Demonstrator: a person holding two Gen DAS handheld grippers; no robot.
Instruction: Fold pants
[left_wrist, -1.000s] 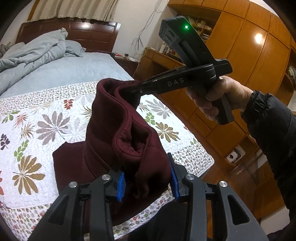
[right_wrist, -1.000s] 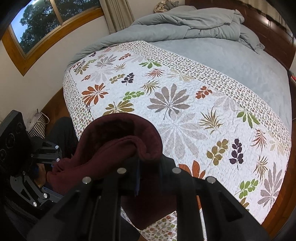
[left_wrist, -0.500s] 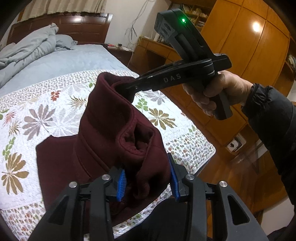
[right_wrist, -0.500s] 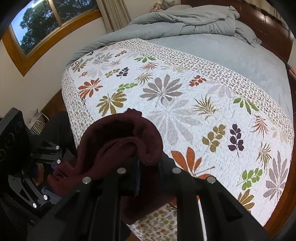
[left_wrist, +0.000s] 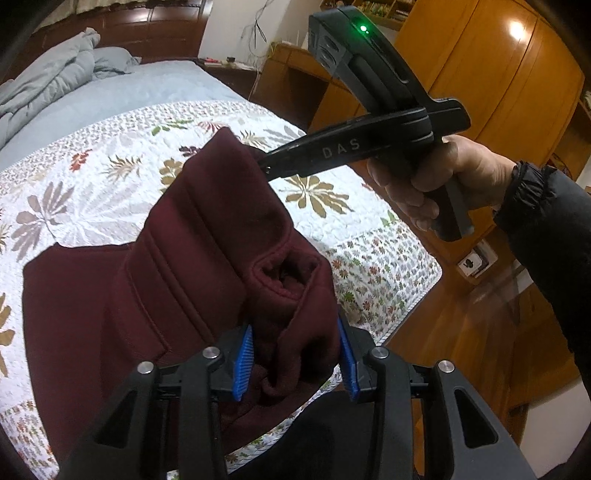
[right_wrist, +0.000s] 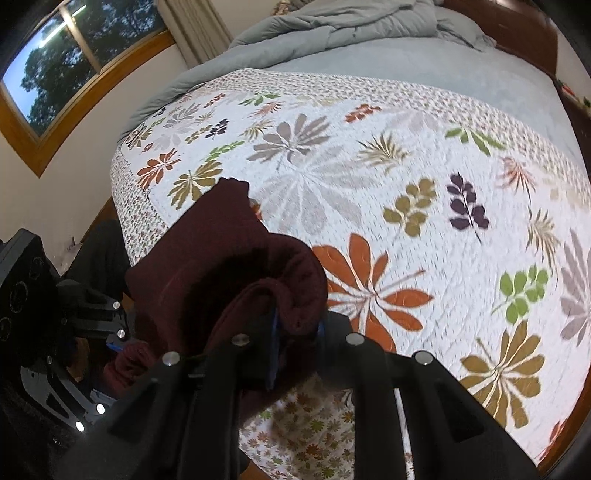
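Observation:
The dark maroon pants hang bunched between both grippers, and their lower part lies on the floral quilt. My left gripper is shut on a thick folded wad of the fabric between its blue pads. My right gripper, held by a hand in a black sleeve, pinches the raised far edge of the pants. In the right wrist view the pants bulge up between the right gripper fingers. Its jaws are opening slightly, with the cloth still between the pads.
The quilt covers the near half of the bed, with a grey duvet piled at the head. Wooden cupboards and wooden floor lie to the right of the bed. A window is on the other side.
Both grippers have come down towards the quilt with the pants held between them. More of the maroon cloth now rests on the bed.

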